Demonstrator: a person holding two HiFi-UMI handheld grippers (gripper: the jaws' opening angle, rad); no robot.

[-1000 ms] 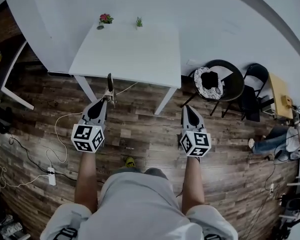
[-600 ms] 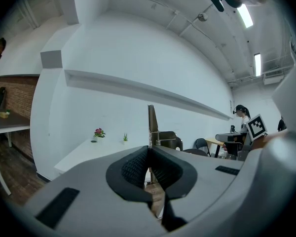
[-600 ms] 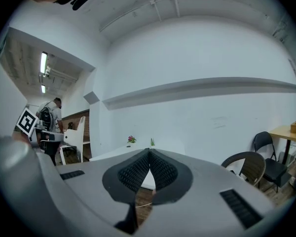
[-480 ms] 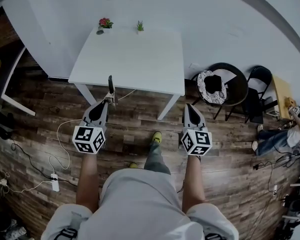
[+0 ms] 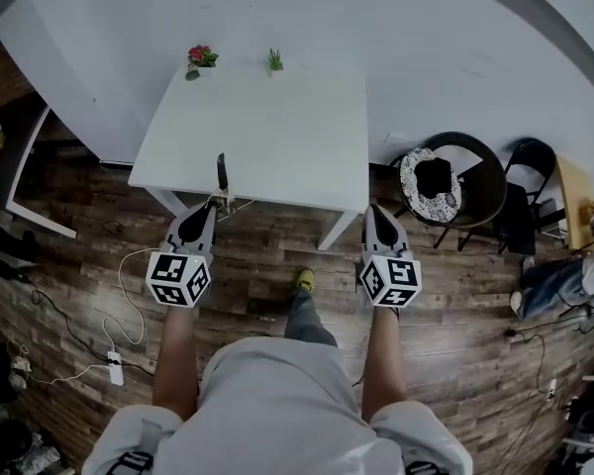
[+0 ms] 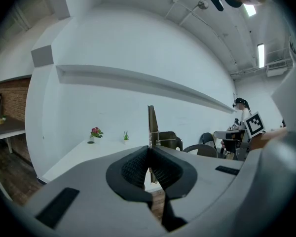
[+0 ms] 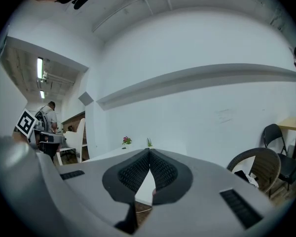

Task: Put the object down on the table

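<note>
While the person [image 5: 277, 404] is standing on the wood floor [image 5: 277, 260] just short of the counter [image 5: 267, 117], the task is sitting at the carry stage: nothing is being put down yet. The left tongs [image 6: 149, 154] are clamping tight on the lower end of the thin dark object [image 6: 152, 125], which is sticking upright out of them. It is looking like a flat strip with a small metal fitting partway up; I can't tell more. In the head view its tip is just overlapping the counter's near edge, but it is hanging in the air, not touching the top. The right tongs [image 7: 149, 154] are pressing pad to pad with nothing between them, hovering over the floor by the counter's near right corner. The counter top is lying bare across its near and middle part. Only two small pots, a red-flowered plant [image 5: 200, 55] and a green plant [image 5: 275, 60], are sitting at the far edge by the wall [image 5: 455, 47]. My read: the approach is nearly finishing. What is remaining is reaching over the top, lowering the object onto the bare area and letting go.
</note>
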